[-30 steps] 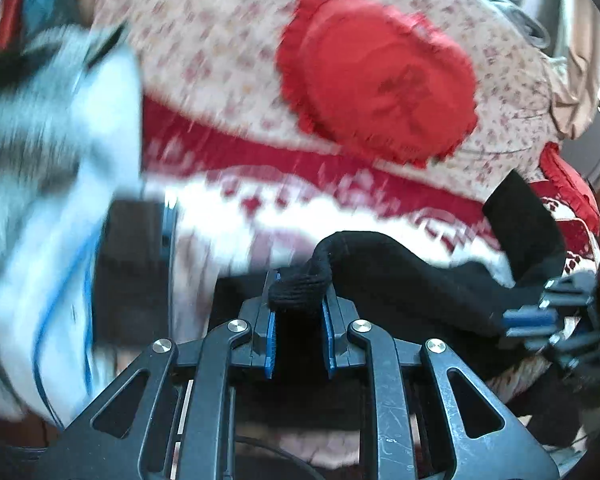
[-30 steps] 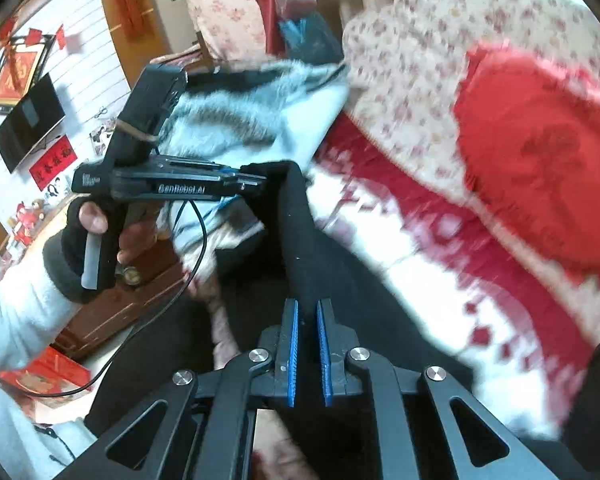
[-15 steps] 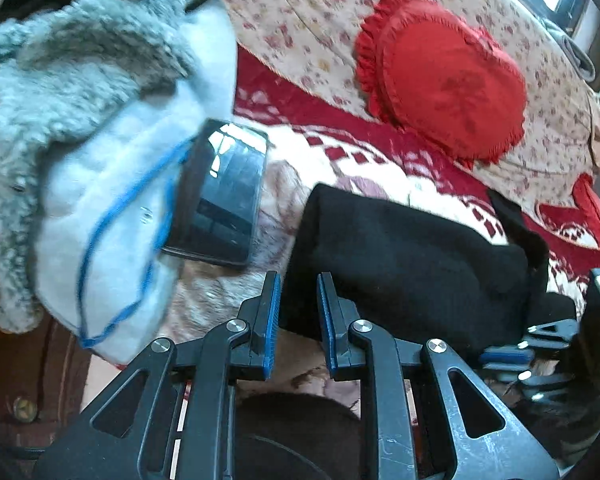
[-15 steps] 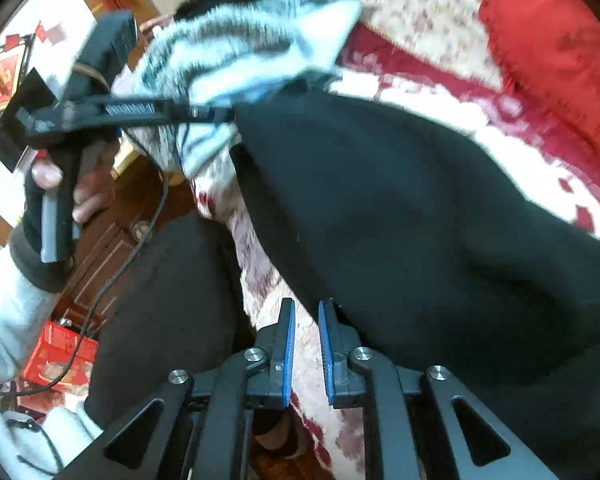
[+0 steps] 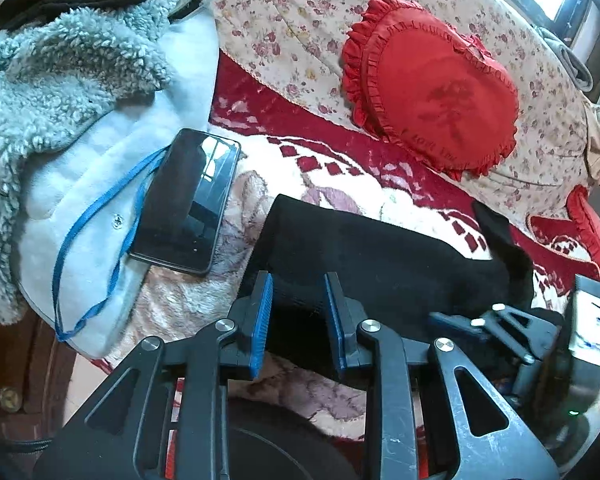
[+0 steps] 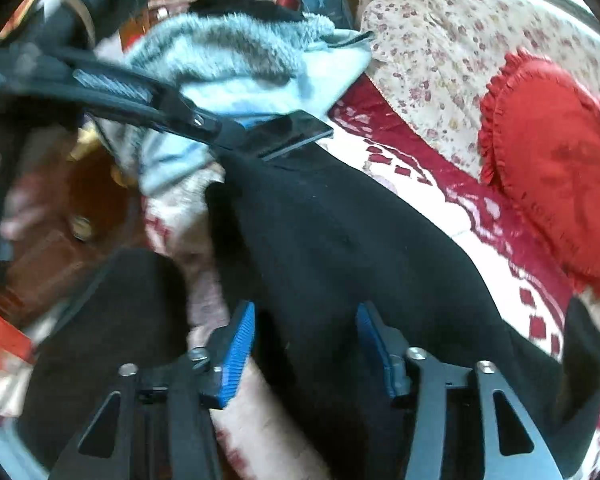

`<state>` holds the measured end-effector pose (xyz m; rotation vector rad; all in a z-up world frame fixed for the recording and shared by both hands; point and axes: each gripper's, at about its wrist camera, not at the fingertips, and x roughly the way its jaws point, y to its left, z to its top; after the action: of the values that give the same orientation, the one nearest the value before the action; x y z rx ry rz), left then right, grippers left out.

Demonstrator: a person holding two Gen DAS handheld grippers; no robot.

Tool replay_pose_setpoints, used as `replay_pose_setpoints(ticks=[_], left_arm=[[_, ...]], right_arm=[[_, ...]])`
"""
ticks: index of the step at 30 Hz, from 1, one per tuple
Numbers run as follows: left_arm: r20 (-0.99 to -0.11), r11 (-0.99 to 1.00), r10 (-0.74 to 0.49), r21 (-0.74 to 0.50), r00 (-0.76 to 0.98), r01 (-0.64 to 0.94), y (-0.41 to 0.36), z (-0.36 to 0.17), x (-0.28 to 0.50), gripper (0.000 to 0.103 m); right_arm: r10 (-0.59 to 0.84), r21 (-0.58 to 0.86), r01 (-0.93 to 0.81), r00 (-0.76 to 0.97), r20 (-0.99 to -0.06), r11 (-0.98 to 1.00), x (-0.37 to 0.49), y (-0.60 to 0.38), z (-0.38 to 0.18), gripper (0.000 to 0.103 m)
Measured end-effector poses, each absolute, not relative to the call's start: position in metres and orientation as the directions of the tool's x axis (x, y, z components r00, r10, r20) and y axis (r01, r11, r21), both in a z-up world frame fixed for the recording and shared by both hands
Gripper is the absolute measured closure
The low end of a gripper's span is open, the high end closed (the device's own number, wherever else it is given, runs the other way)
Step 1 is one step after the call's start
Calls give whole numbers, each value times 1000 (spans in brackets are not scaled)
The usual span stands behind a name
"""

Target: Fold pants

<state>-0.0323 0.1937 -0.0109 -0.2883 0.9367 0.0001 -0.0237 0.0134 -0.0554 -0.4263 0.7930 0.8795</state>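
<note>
The black pants [image 5: 380, 256] lie folded on a red and white blanket [image 5: 340, 168] on a sofa seat; they also show in the right wrist view [image 6: 340, 248]. My left gripper [image 5: 298, 308] is open with its blue pads either side of the pants' near left edge, holding nothing. My right gripper [image 6: 306, 344] is open wide over the pants' near edge, holding nothing. The right gripper also shows at the lower right of the left wrist view [image 5: 496, 328]. The left gripper shows at the upper left of the right wrist view [image 6: 204, 120].
A black phone [image 5: 188, 208] lies on a grey fleece-lined jacket [image 5: 76, 120] to the left of the pants. A red heart cushion [image 5: 432, 100] leans on the floral sofa back [image 5: 300, 20]. A dark wooden edge [image 5: 8, 380] is at the lower left.
Both grippers let go of the pants and opened. The pants, held up a second ago, now lie folded on the blanket. The right gripper opened wider in the last half second.
</note>
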Motion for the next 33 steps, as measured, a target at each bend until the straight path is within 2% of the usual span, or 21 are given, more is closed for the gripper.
replay_pose_setpoints(ticks=[2,4,9,13,15,16,19,23,26,28,30,33], left_arm=[[-785,962,-126,-245,607,-117,193,-6,-33,79],[-776,965,-110,-232,621,-119,194,1,-35,79],[-753,964,-120,-245,647,-106,188,11,-40,74],[-775,967,-130,-238,619,-94,167,-5,-33,74],[-789,968,-137,-236,598,-90,157,-15,-29,74],[-796,967,-145,-239,588,-84,152,-21,-28,74],[-819,978,-122,-195,561,-72,135,-37,-23,74],[-839,984,-123,-174,531,-47,116,-55,-20,74],[-837,987,-105,-153,537,-46,108,-60,-18,63],[-835,986,-115,-162,538,-41,103,-60,-18,52],[-834,986,-114,-163,539,-44,100,-61,-17,48],[-836,988,-103,-147,539,-40,96,-63,-15,44]], right_arm=[[538,44,-812,343,-770,582,-9,10,-57,87],[592,156,-797,285,-754,583,2,-1,-49,96],[649,244,-818,193,-736,521,-11,-12,-32,97],[603,254,-810,147,-784,529,-23,3,-65,97],[630,308,-780,139,-764,545,-16,-1,-72,97],[650,351,-762,118,-751,544,-13,-7,-70,95],[665,372,-739,135,-735,561,-6,-27,-47,71],[610,297,-652,324,-723,698,14,-78,-10,68],[444,160,-521,481,-756,838,44,-113,2,62],[350,115,-441,500,-792,890,69,-130,-2,59],[261,86,-362,468,-844,928,94,-142,-14,59],[258,124,-319,422,-869,939,122,-153,-29,59]])
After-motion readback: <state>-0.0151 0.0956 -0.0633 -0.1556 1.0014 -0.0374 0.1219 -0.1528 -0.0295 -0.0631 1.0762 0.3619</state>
